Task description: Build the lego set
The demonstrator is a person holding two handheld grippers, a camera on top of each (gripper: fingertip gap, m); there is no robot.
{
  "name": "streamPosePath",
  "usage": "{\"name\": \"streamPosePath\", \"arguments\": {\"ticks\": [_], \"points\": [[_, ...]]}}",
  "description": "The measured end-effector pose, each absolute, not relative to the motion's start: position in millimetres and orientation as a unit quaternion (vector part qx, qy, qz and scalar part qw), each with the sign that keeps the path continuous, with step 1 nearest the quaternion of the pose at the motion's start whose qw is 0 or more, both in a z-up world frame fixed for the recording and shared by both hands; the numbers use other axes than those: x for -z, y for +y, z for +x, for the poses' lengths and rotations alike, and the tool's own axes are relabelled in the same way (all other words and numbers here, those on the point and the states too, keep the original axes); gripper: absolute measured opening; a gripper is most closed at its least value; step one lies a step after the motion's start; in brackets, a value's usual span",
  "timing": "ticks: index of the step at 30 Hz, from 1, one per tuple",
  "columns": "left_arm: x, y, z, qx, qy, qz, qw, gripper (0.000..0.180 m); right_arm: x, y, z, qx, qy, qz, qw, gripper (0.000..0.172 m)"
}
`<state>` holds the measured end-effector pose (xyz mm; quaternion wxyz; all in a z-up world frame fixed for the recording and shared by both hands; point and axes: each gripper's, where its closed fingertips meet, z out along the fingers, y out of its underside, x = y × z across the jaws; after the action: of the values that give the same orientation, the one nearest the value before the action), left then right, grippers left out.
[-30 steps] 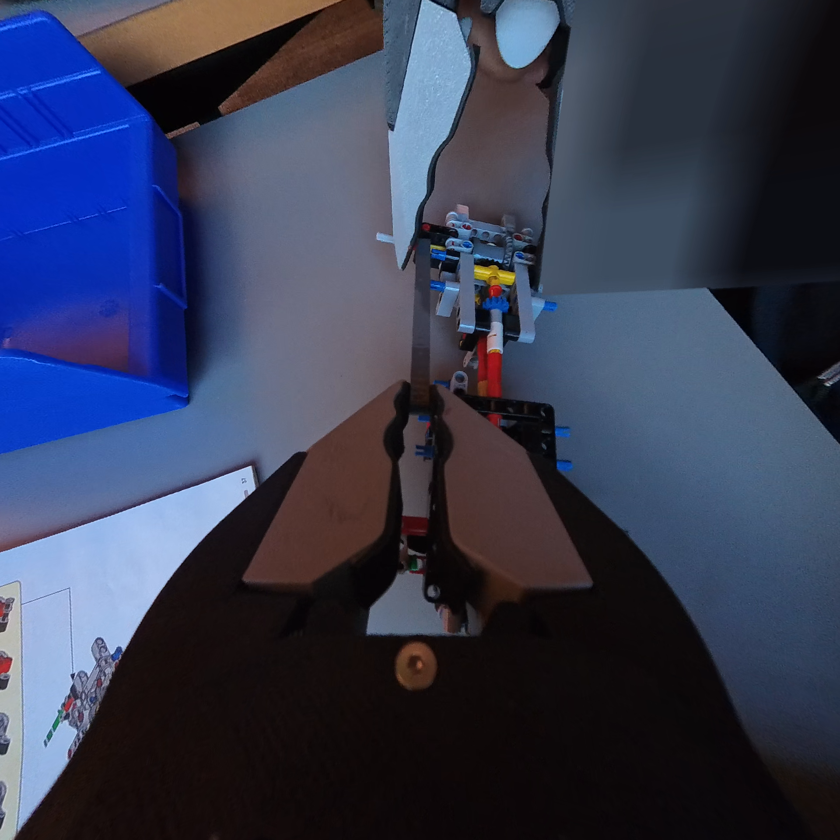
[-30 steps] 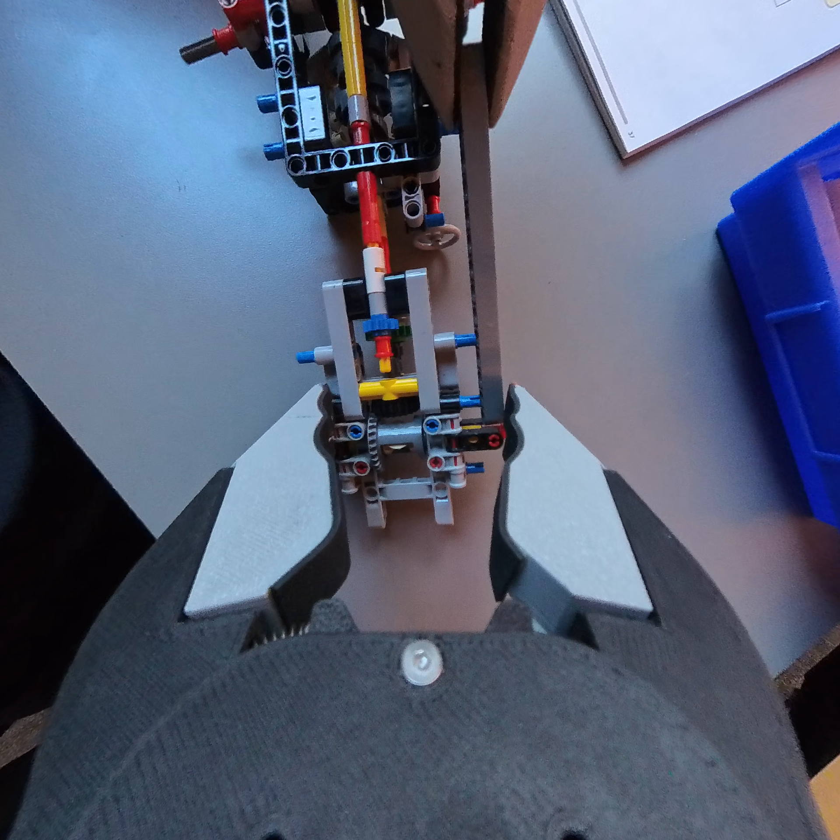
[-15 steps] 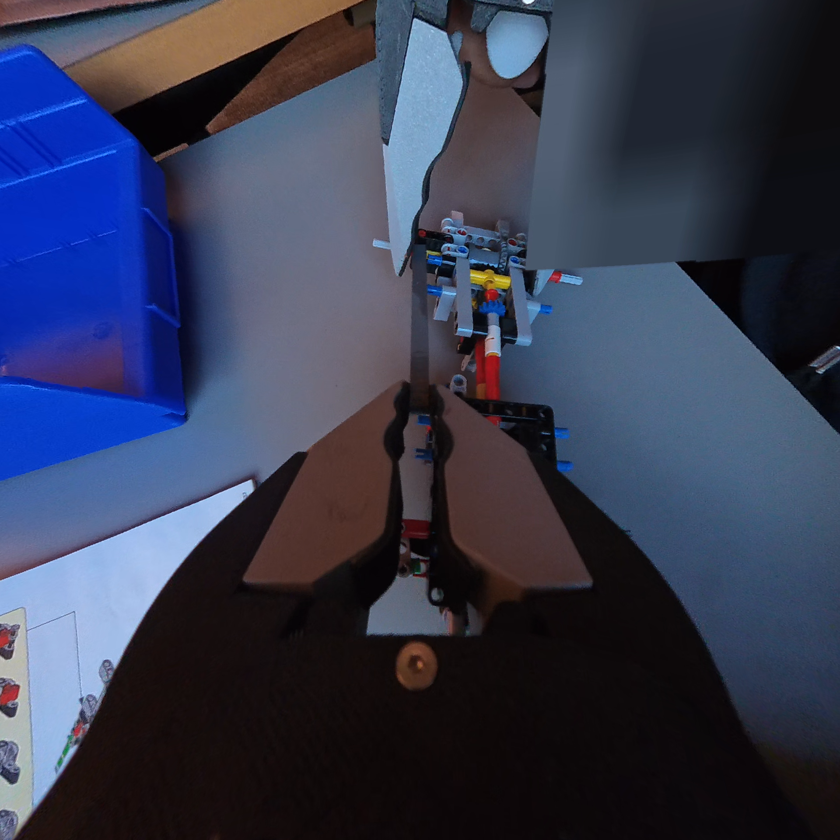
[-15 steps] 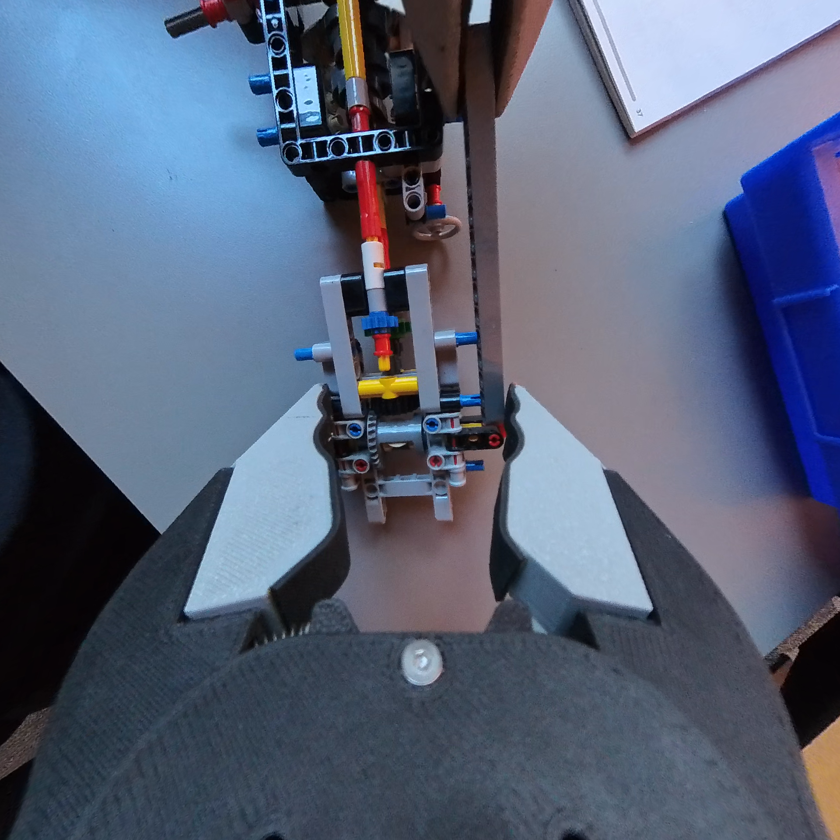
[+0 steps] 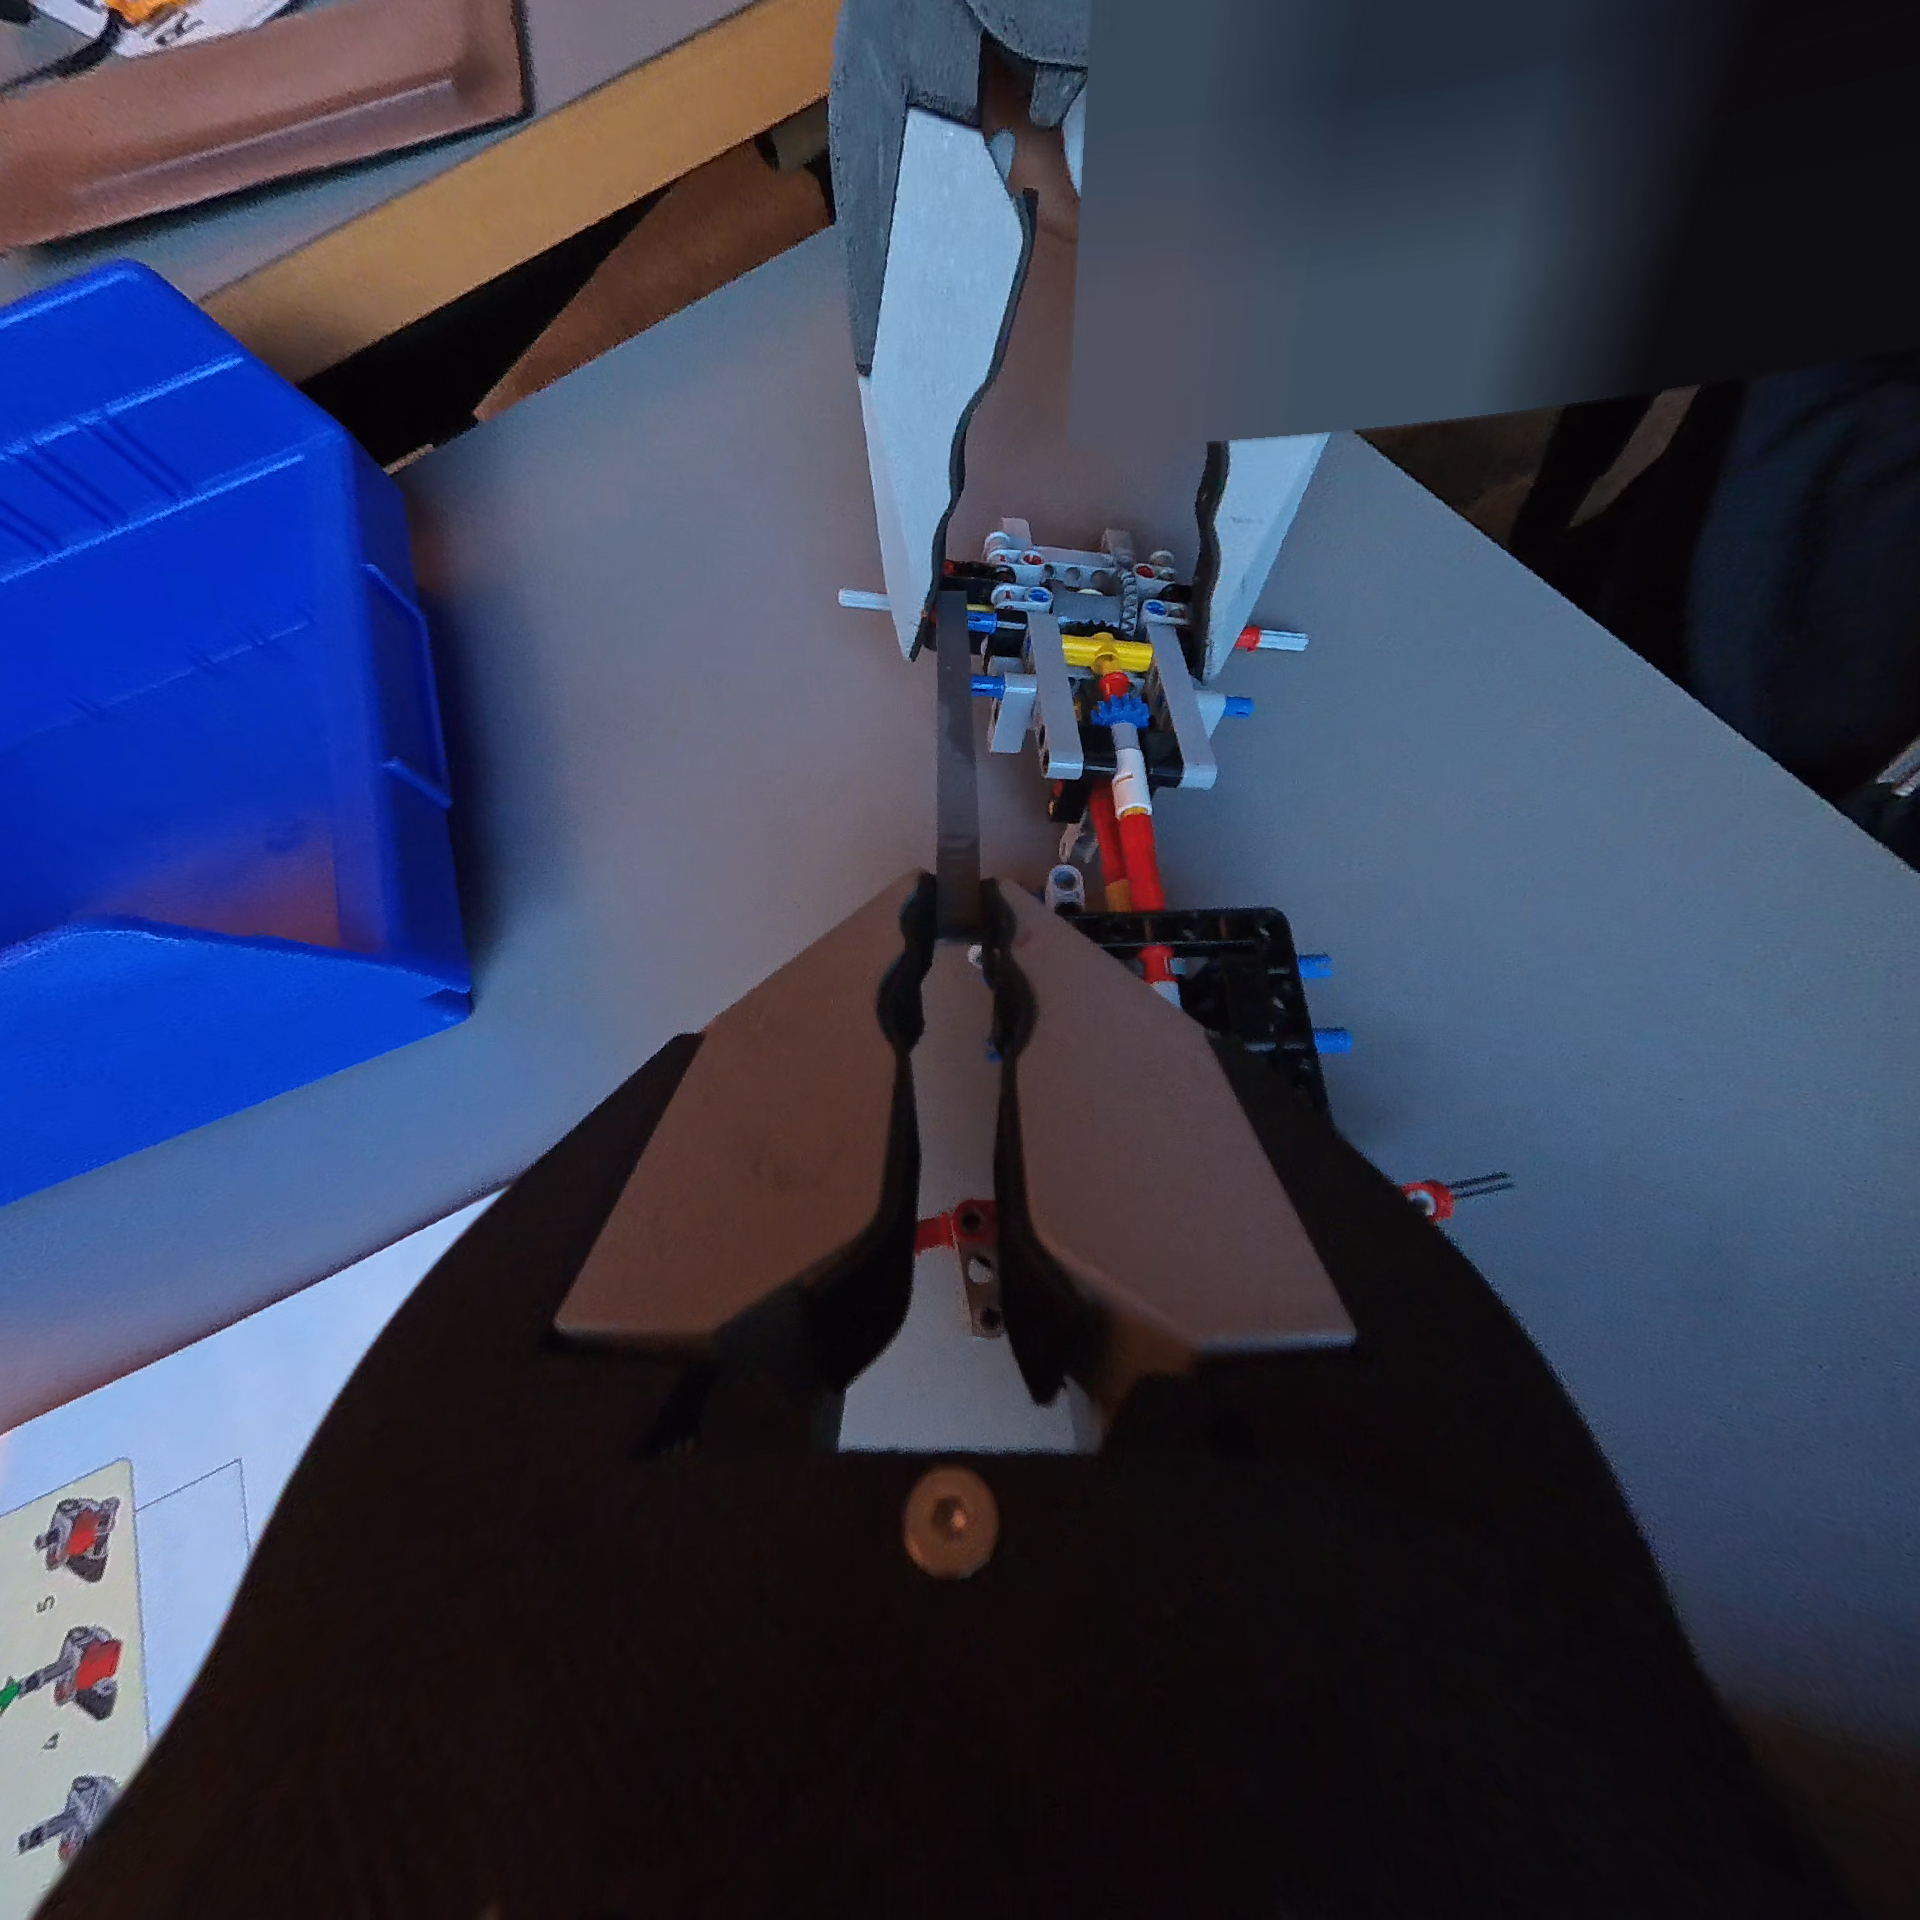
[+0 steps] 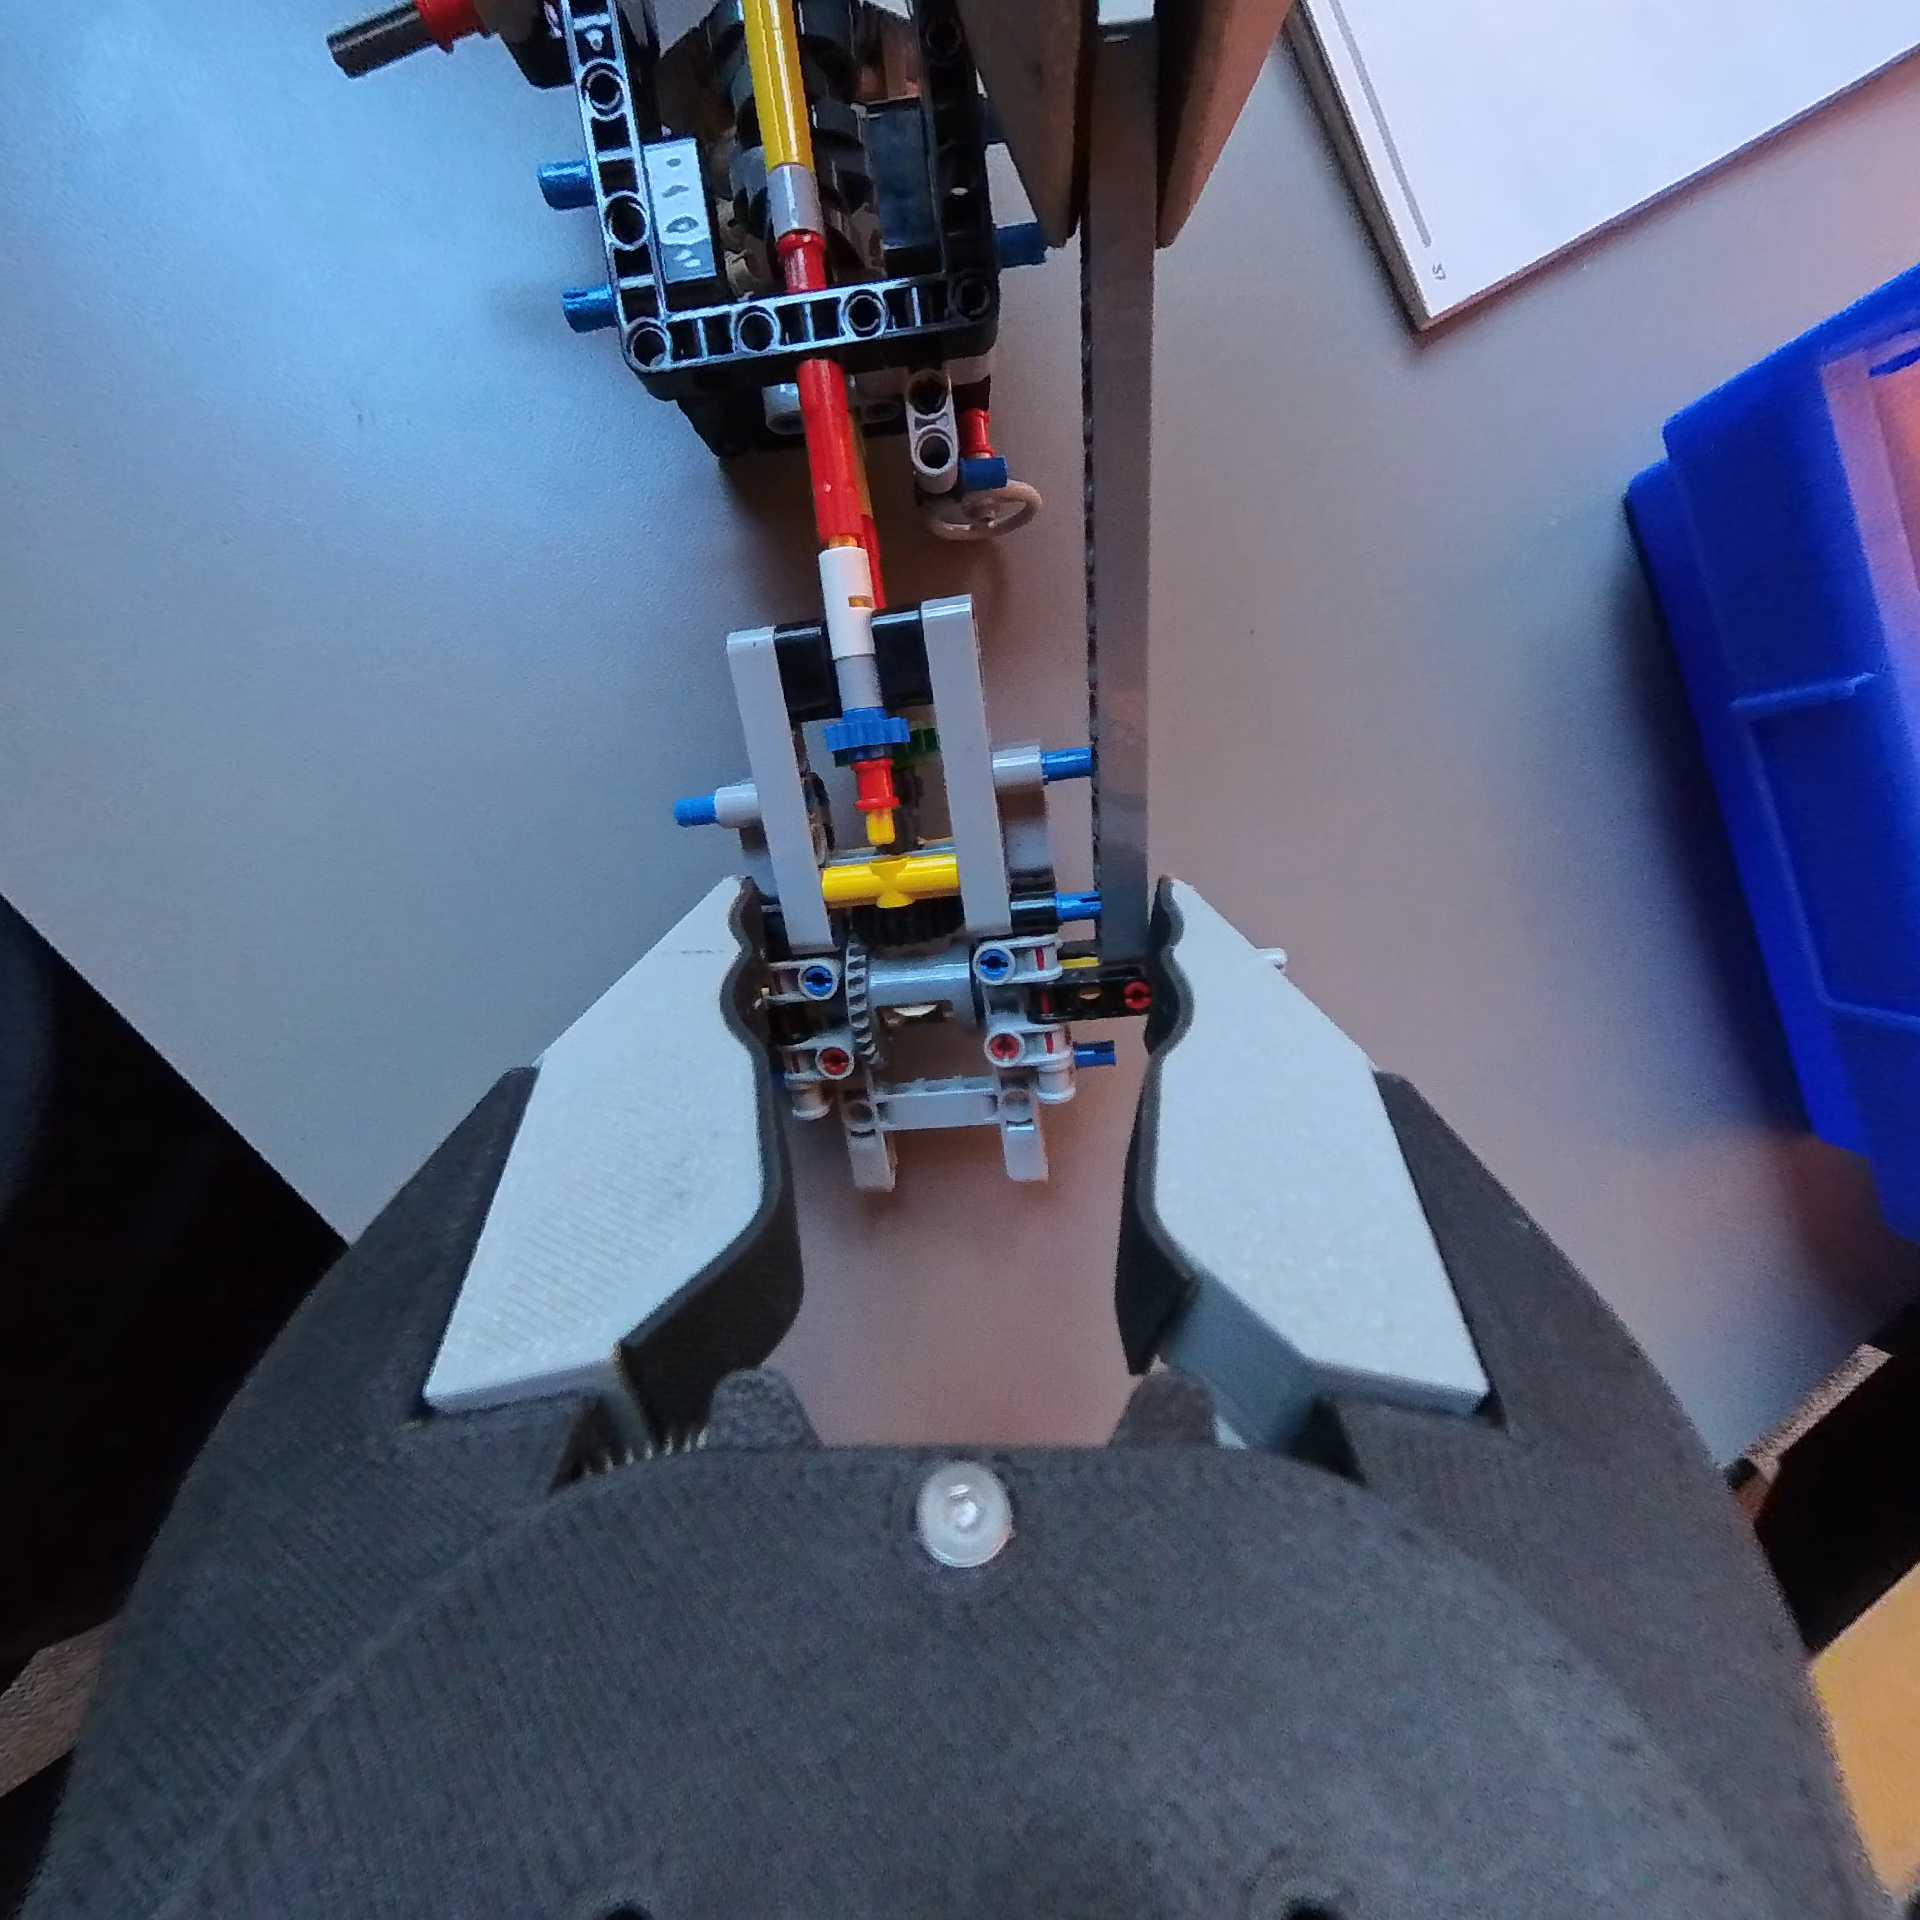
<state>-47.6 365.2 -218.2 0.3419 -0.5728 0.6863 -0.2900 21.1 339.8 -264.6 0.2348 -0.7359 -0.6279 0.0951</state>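
Observation:
A building-brick model lies on the grey table point(image 5: 644, 623). It is a black frame point(image 6: 790, 332) joined by a red and yellow axle point(image 6: 831, 457) to a grey gear module point(image 6: 894, 935). My right gripper point(image 6: 951, 966) is shut on the gear module, one pad against each side. It also shows in the left wrist view point(image 5: 1070, 613), around the module point(image 5: 1091, 675). My left gripper point(image 5: 958, 904) is shut on one end of a long dark beam point(image 5: 956, 758). The beam point(image 6: 1122, 582) runs from the left gripper point(image 6: 1117, 156) to the module beside my right pad.
A blue bin point(image 5: 187, 675) stands left of the model; it also shows in the right wrist view point(image 6: 1808, 727). An instruction booklet point(image 5: 156, 1507) lies near the left gripper. A brown tray point(image 5: 260, 114) sits beyond the table's far edge. The table edge runs close on the right. Spacing between my two grippers at the tips: around 9 cm.
The left wrist view has tilted up a little, so the right gripper's second finger now shows. Both grasps are unchanged and the model has barely moved.

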Motion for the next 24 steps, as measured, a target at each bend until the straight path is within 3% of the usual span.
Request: {"name": "streamPosePath", "arguments": {"ticks": [24], "points": [[219.8,364.2,-50.0,0.268,0.711,-0.534,0.37,0.007,265.6,337.2,19.4,-0.099,-0.635,-0.732,0.227,0.071]]}}
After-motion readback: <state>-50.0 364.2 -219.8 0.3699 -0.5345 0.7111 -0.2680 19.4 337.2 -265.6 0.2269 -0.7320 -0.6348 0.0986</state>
